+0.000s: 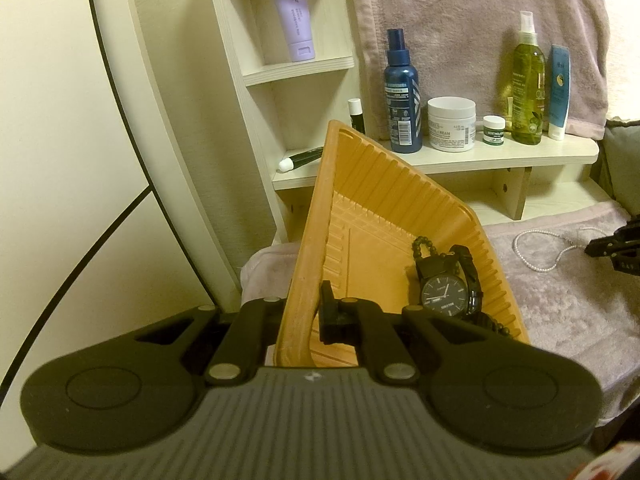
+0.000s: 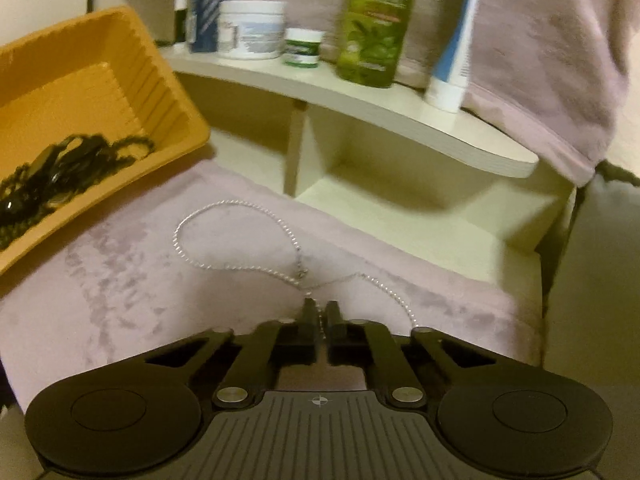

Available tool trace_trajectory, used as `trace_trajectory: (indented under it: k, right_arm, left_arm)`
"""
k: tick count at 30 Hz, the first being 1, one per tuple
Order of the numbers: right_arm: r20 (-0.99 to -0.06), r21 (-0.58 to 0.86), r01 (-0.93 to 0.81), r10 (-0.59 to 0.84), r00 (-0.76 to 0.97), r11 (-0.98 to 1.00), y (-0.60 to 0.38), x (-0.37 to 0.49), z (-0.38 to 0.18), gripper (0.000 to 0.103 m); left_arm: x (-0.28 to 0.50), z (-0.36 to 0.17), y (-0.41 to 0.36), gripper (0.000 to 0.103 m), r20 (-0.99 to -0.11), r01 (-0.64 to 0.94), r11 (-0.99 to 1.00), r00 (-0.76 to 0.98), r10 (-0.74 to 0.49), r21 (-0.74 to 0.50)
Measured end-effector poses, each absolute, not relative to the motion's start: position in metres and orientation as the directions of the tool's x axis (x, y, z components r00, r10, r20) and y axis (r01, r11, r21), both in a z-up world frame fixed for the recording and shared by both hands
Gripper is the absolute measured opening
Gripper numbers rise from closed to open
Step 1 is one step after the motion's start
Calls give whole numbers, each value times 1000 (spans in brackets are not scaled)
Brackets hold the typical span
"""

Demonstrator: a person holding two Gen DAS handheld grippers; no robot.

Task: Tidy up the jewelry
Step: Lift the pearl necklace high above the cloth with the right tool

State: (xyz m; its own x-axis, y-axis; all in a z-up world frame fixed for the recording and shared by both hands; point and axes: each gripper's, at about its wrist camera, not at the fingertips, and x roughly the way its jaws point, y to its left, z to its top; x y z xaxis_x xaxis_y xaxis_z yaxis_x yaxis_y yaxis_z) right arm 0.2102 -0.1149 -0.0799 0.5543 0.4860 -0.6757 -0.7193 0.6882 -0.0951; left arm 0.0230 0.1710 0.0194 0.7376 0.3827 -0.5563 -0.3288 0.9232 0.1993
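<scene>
My left gripper (image 1: 308,314) is shut on the near rim of an orange tray (image 1: 360,208) and holds it tilted up. A black watch (image 1: 444,294) and dark bead bracelets (image 1: 422,246) lie in the tray's low corner. A silver chain necklace (image 2: 236,236) lies looped on the pink cloth (image 2: 140,272). My right gripper (image 2: 321,312) is shut on one end of the chain, just above the cloth. The tray (image 2: 176,120) with the dark jewelry (image 2: 52,172) is at the left in the right wrist view. The necklace (image 1: 536,256) and right gripper (image 1: 612,246) show at the right in the left wrist view.
A low white shelf (image 1: 500,156) behind holds a blue spray bottle (image 1: 402,92), a white cream jar (image 1: 452,122), a small jar (image 1: 493,129), a green bottle (image 1: 528,80) and a blue tube (image 1: 559,92). A pink towel (image 1: 460,20) hangs behind. A tall shelf unit (image 1: 256,80) stands left.
</scene>
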Motion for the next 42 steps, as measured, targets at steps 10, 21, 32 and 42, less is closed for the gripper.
trace_trajectory:
  k: [10,21,32,42]
  right_arm:
    - [-630,47,-666,540,559,745,-129,170,-56,2]
    - [-512,178,-604,597,617,777,-156,139,1,2]
    - [-438,184,-633,639,633,752,-150,130,39,2]
    - [-382,166,-666,670,636,727,-134,126,66,2]
  left_arm:
    - [23,20,171,6,-556,-328,923,738,383,200]
    - [22,19,171,6,-553,-322,926,743,377,198]
    - [19,21,176,7,-559,-316,933,748,357,173]
    - [18,19,186,8,-575,-324,938,748,333,122]
